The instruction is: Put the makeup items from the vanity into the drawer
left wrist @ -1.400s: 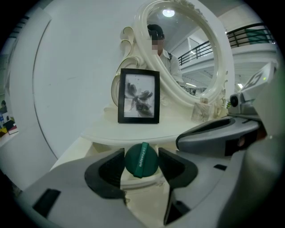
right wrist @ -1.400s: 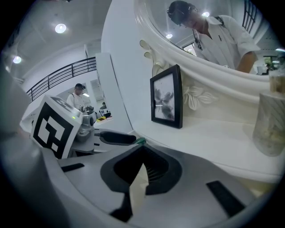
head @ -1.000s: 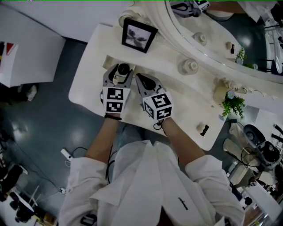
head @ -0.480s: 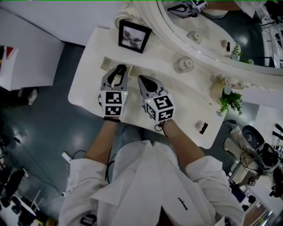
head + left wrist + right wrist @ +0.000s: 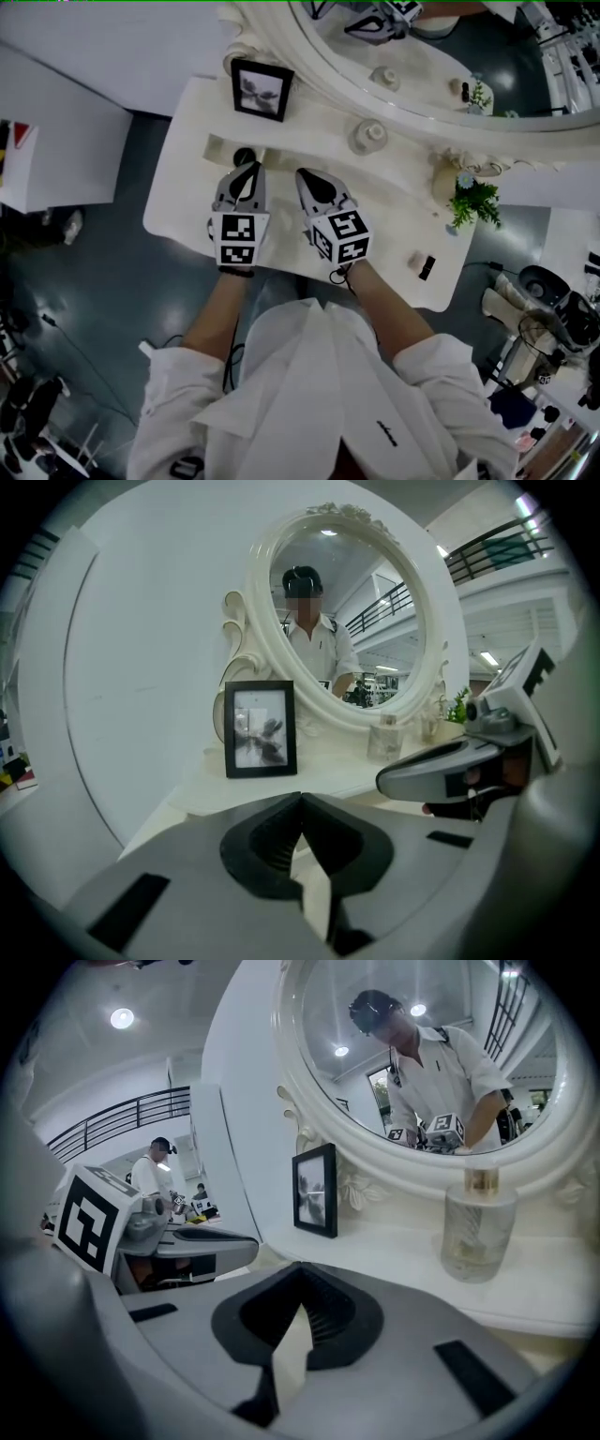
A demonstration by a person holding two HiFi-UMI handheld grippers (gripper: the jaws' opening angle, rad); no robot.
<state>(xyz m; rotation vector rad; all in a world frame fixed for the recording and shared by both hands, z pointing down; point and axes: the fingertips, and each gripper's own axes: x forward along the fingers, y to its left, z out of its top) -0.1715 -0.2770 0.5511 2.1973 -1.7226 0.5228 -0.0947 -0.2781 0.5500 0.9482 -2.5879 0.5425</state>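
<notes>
Makeup jar [image 5: 244, 157] sits in the white vanity's [image 5: 185, 202] open drawer [image 5: 218, 147], at 12 o'clock from the left gripper [image 5: 250, 172], whose empty jaws have just been closing together. The right gripper [image 5: 306, 176], at its 3 o'clock, is pressed together too, empty. Dark floor [image 5: 84, 281] surrounds the vanity.

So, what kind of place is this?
Probably a vanity set staged in a lab or workshop hall: a white vanity with oval mirror and picture frame, but equipment clutters the dark floor beside it.

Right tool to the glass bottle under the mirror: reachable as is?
Probably yes. The glass bottle stands upright on the vanity top, ahead-right of the right tool, with only bare surface between. The tool is shut and empty, so it would need opening first.
</notes>
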